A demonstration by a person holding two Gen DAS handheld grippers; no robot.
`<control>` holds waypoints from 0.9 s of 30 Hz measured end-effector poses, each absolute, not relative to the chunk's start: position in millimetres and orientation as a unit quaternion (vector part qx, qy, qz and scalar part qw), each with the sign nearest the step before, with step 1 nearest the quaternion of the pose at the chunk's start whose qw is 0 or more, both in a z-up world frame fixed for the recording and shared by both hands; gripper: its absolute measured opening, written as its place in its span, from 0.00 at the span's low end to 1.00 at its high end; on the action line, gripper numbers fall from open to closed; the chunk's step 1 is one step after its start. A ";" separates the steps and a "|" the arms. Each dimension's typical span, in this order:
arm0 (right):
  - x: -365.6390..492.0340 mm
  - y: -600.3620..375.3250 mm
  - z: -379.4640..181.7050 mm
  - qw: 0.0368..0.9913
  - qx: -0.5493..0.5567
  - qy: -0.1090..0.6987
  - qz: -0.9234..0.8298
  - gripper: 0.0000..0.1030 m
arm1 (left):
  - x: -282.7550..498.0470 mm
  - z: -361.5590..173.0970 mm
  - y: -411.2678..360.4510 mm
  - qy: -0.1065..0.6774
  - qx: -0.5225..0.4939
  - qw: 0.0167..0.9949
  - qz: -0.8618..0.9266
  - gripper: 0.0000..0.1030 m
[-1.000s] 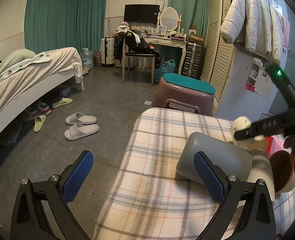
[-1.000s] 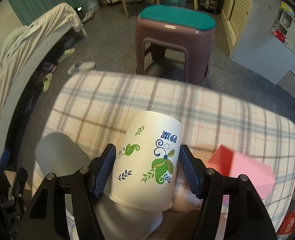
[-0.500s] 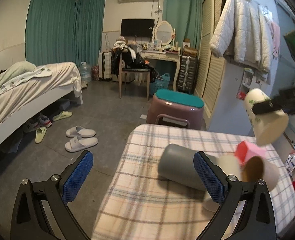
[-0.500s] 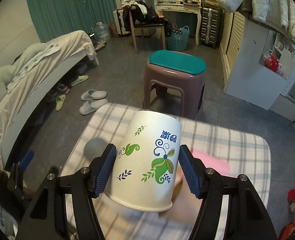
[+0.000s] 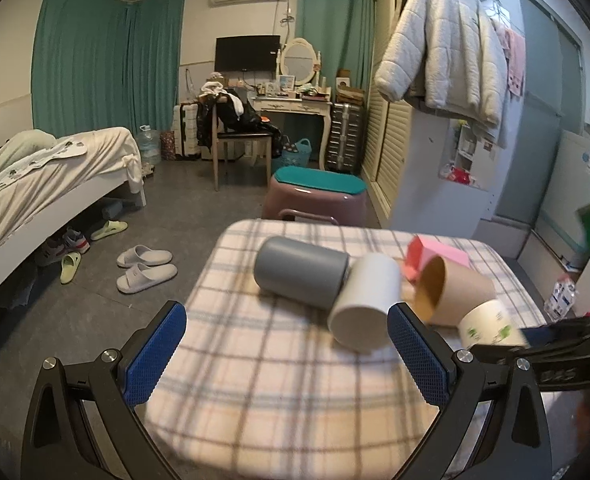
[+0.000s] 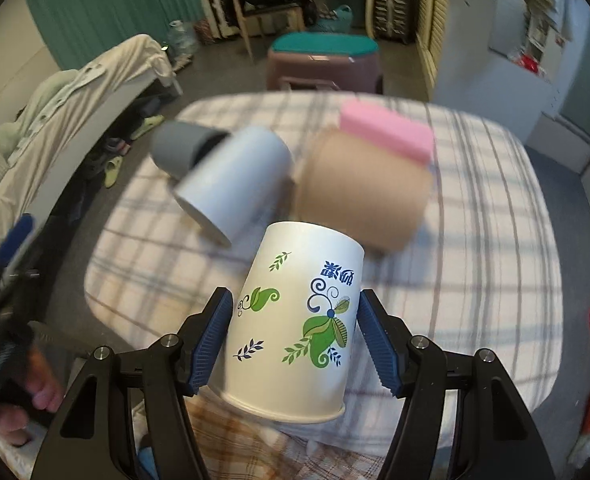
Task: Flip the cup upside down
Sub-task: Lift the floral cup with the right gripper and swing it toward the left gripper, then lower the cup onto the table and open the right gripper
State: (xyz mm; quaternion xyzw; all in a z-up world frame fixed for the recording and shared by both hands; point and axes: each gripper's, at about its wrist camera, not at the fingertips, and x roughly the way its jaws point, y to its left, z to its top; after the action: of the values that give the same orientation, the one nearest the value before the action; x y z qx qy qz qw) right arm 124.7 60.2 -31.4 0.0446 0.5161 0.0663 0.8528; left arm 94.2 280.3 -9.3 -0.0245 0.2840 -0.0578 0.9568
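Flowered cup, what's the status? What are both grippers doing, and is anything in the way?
Right gripper shut on flowered cup, held tilted above the plaid table. Left gripper open, empty. Grey cup, white cup, brown cup lying just ahead.

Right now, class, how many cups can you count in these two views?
4. The floral cup is clamped in the right gripper. The grey cup, white cup and brown cup lie sideways on the checked table. Others may be hidden.
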 end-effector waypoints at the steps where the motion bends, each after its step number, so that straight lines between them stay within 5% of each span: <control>1: 123.1 58.8 -37.8 0.852 0.052 0.517 0.068 0.62 | 90.9 -10.7 278.0 0.285 -0.023 0.956 -0.059 1.00; 15: 124.7 51.1 -71.2 0.854 0.040 0.515 0.061 0.64 | 91.4 -38.6 251.1 0.334 0.004 0.941 -0.057 1.00; 17: 125.2 49.1 -71.1 0.857 0.039 0.510 0.062 0.70 | 94.5 -40.2 248.1 0.338 0.008 0.940 -0.054 1.00; 19: 123.1 43.9 -67.2 0.867 0.045 0.492 0.064 0.89 | 97.6 -40.3 244.7 0.342 0.014 0.938 -0.050 1.00; 27: 111.4 5.1 -37.6 0.901 0.061 0.425 0.056 0.90 | 113.1 -27.7 225.4 0.367 0.012 0.929 -0.052 1.00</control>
State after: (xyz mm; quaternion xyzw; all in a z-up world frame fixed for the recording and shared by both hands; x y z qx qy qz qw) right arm 111.4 5.1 -37.6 0.0608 0.4250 0.0558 0.9014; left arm 113.1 225.4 -27.7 0.0117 0.3673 -0.0519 0.9286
